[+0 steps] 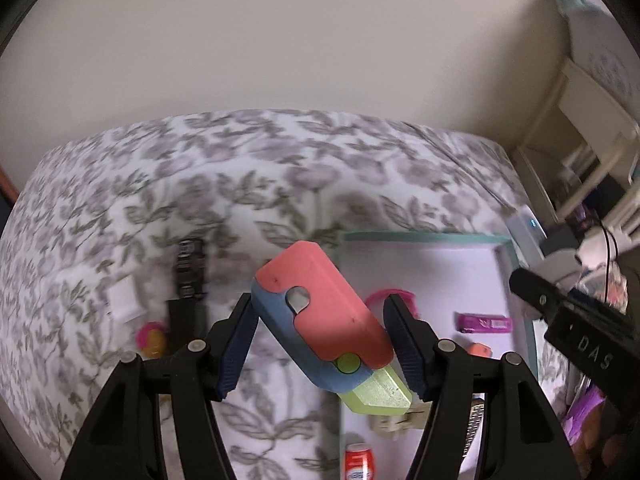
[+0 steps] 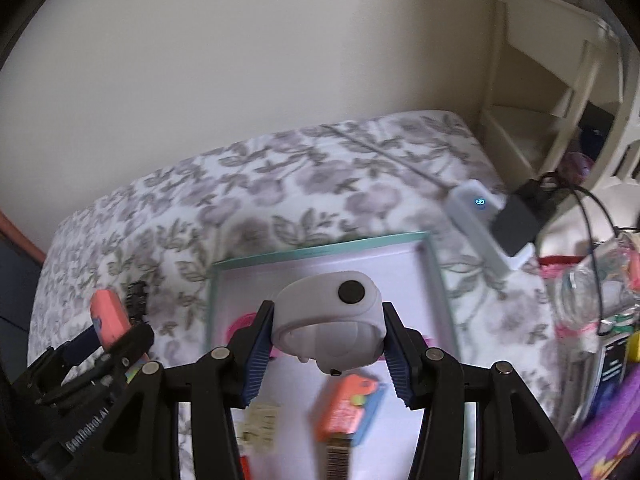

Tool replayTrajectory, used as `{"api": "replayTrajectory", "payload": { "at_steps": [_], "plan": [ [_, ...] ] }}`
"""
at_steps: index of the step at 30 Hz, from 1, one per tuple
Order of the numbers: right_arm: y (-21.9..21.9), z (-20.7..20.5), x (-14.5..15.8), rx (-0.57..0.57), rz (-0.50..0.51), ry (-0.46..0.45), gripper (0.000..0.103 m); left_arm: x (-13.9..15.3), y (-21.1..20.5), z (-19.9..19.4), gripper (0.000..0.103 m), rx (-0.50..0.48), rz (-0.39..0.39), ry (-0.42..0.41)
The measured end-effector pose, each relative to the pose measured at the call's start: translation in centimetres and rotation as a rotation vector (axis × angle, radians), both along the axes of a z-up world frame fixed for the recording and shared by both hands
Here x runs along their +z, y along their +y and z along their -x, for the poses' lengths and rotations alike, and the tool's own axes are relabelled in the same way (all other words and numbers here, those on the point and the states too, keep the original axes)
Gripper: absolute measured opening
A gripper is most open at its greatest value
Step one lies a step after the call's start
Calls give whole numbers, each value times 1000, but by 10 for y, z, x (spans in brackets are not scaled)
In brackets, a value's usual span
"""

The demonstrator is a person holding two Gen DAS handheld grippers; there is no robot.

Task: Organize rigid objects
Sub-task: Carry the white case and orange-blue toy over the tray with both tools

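Left gripper (image 1: 322, 350) clamped on coral-and-blue toy knife (image 1: 320, 312), green blade tip angled down, held above the bedspread (image 1: 160, 208) at the tray's left edge. Right gripper (image 2: 328, 346) clamped on white round gadget (image 2: 330, 322), over the teal-rimmed tray (image 2: 320, 250). Tray holds pink ring (image 1: 394, 294), magenta packet (image 1: 484, 323), second coral toy (image 2: 346, 408). Black remote (image 1: 190, 268) lies on bedspread beyond.

A bed covered by a floral sheet (image 1: 168, 184) is set against a cream wall (image 1: 280, 40); cream shelving (image 2: 552, 80) stands beside it.
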State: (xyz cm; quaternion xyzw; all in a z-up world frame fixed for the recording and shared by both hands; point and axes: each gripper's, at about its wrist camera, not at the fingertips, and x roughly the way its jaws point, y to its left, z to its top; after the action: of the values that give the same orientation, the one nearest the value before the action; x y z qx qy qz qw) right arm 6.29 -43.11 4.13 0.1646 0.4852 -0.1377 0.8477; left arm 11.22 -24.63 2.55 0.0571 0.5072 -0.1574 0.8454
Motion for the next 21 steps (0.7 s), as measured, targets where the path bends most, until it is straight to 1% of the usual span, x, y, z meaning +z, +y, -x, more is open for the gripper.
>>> {"api": "replayTrajectory", "payload": {
  "at_steps": [7, 10, 15, 21],
  "plan": [
    [-23, 9, -6, -40, -25, 4, 54, -17, -39, 12, 66, -104, -28, -9],
    [-29, 10, -16, -49, -37, 29, 54, -27, -47, 15, 66, -131, -45, 0],
    [-33, 7, -41, -67, -55, 111, 55, -38, -56, 21, 66, -156, -70, 11],
    [-29, 4, -53, -48, -53, 138, 55, -45, -59, 21, 67, -162, -85, 12]
  ]
}}
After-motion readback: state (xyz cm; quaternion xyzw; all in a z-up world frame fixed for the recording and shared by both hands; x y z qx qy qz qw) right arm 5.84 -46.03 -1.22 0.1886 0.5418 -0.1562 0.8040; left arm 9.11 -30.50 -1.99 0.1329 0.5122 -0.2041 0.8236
